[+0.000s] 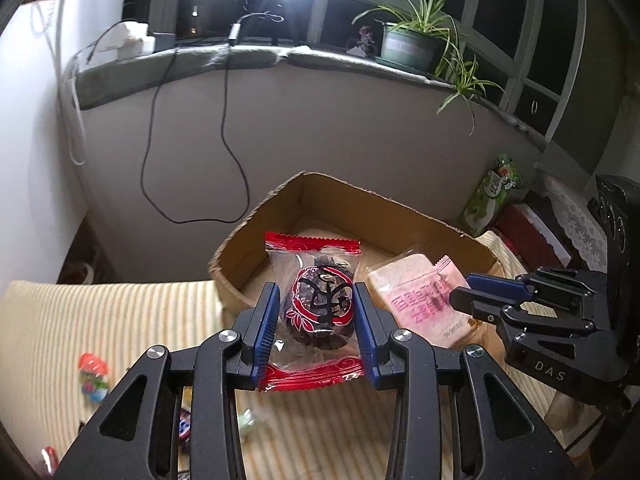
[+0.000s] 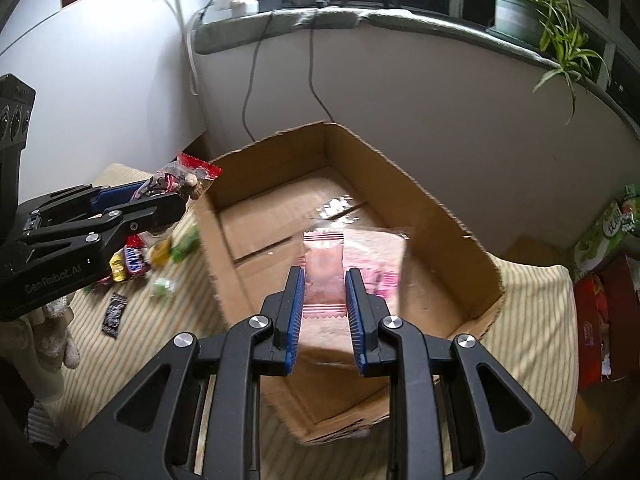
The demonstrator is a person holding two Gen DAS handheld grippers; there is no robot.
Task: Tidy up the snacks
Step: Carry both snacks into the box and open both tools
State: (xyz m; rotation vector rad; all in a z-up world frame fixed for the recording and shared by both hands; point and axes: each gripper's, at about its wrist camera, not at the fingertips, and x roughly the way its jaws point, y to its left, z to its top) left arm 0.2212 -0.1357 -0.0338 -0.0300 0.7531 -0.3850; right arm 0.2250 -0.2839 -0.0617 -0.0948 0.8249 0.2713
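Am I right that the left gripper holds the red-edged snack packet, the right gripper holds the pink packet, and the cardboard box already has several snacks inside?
Not quite: the cardboard box looks empty, as the right wrist view shows. The left gripper does hold the red-edged snack packet, and the right gripper the pink packet.

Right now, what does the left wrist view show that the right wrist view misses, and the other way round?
Only the left wrist view shows the print on the red-edged snack and the slab shape of the pink snack. Only the right wrist view shows the floor of the cardboard box and the loose candies beside it. Both show the left tongs and right tongs, each shut on its snack, the box and the potted plant.
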